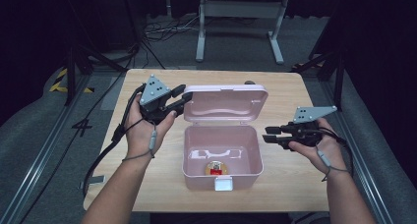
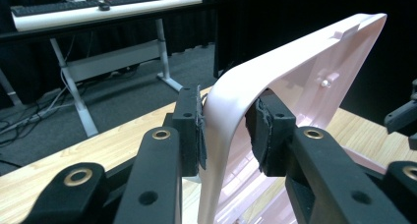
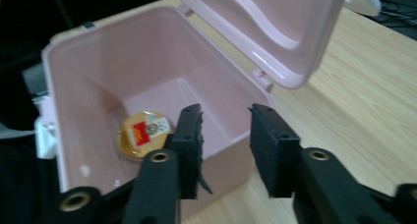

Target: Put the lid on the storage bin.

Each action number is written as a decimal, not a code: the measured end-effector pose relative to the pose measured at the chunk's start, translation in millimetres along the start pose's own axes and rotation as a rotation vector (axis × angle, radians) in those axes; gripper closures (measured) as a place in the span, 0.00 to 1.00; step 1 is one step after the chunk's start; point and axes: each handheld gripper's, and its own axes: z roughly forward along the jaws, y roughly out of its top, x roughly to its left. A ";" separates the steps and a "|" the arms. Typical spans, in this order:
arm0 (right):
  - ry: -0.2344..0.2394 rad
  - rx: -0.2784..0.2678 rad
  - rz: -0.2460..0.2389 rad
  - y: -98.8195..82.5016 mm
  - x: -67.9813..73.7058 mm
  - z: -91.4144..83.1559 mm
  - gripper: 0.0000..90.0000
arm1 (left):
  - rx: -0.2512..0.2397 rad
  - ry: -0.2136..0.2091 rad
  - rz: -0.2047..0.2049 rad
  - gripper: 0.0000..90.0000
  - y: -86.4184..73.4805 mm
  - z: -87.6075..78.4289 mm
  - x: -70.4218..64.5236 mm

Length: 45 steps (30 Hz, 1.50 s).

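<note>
A pink plastic box (image 1: 256,155) stands open on the table, its lid (image 1: 226,103) raised upright at the back. On its floor lies a round gold item with a red label (image 1: 215,168) (image 3: 142,134). My left gripper (image 1: 184,94) is at the lid's upper left corner. In the left gripper view the lid's edge (image 2: 305,71) runs between the jaws of my left gripper (image 2: 226,116); one pad (image 2: 193,130) lies close against it and a small gap shows at the other. My right gripper (image 1: 267,134) (image 3: 225,121) hovers open and empty just right of the box (image 3: 88,86).
The wooden table (image 1: 295,184) has bare room on both sides of the box. A white latch (image 1: 223,184) sticks out at the box's front. Behind the table stands a white-legged desk (image 1: 241,22) with cables on the floor.
</note>
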 end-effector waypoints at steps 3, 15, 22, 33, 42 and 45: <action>0.060 -0.039 0.017 1.9 2.8 -0.5 0.85 | -0.005 -0.019 -0.009 0.75 -3.1 -2.6 0.3; 0.104 -0.140 0.016 9.3 12.6 -4.2 0.94 | 0.003 -0.057 0.001 0.75 -14.6 -14.1 -5.7; 0.105 -0.163 0.018 10.8 15.1 -6.1 0.94 | 0.012 -0.071 0.006 0.75 -19.1 -19.8 -8.4; 0.110 -0.219 0.037 12.0 16.4 -9.7 0.94 | 0.024 -0.097 0.021 0.75 -27.5 -28.3 -13.9; 0.103 -0.245 0.034 12.9 18.9 -11.0 0.96 | 0.039 -0.143 0.004 0.75 -37.8 -35.3 -13.0; 0.099 -0.247 0.030 13.3 19.0 -11.2 0.96 | 0.039 -0.147 0.007 0.75 -39.3 -35.9 -12.7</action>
